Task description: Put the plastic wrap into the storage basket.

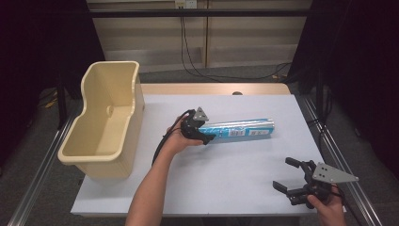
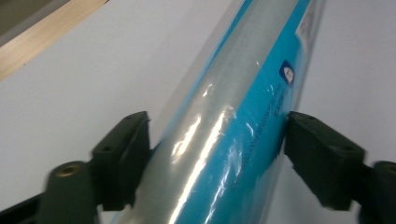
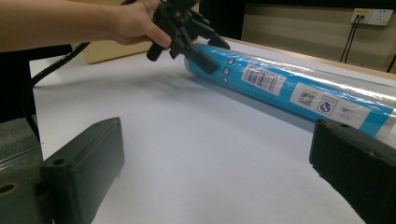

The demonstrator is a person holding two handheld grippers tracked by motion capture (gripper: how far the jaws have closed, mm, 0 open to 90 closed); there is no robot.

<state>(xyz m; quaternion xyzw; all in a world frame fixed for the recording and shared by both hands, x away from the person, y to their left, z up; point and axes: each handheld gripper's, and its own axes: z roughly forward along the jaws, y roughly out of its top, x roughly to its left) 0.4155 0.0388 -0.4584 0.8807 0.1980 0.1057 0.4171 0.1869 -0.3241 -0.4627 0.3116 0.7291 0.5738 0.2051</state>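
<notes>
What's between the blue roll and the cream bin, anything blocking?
Nothing visible. The blue plastic-wrapped roll lies on the white table; bare tabletop runs to the open-topped cream plastic bin. The left hand-held gripper straddles the roll's bin-side end.

You have a long blue roll [image 1: 242,128] wrapped in shiny clear film, lying flat on the white bench [image 1: 226,188], its length running left to right near the middle. White labels with a barcode and a square code sit along its side. Its left end lies between the jaws of your left tool [image 1: 203,133], whose pads touch both sides.
</notes>
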